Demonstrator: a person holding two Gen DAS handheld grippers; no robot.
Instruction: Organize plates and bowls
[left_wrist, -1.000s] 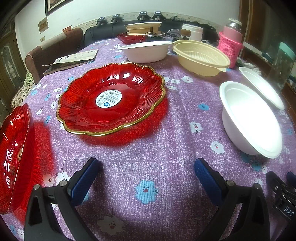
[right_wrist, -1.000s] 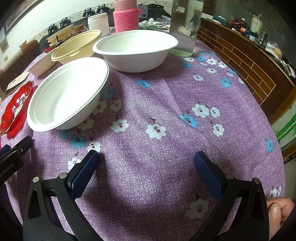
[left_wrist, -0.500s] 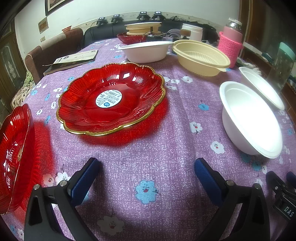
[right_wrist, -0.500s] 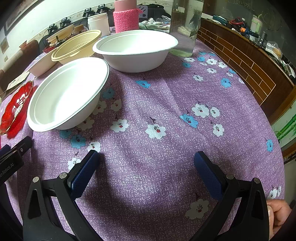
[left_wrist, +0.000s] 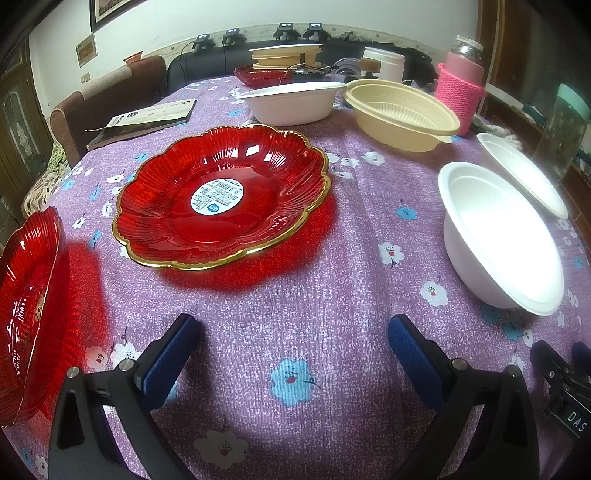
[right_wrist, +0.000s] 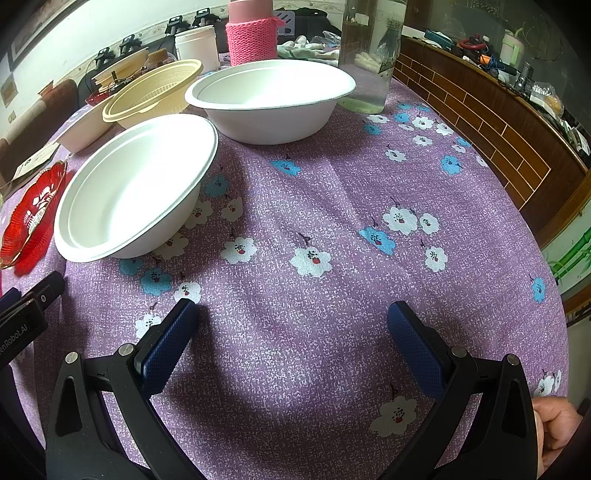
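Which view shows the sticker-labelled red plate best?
The left wrist view: the red plate sits whole near centre, its gold rim and round sticker clear. The right wrist view catches only a foreshortened sliver at its left edge, beside the nearest white bowl.

Bright overhead light blows out the white bowl (left_wrist: 506, 240) ahead-right of the left claw (left_wrist: 291, 343); fisheye bending and dark vignetting crowd every edge.

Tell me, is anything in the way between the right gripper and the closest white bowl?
No. Only bare purple tablecloth lies between the open right gripper and the nearest white bowl, ahead to its left.
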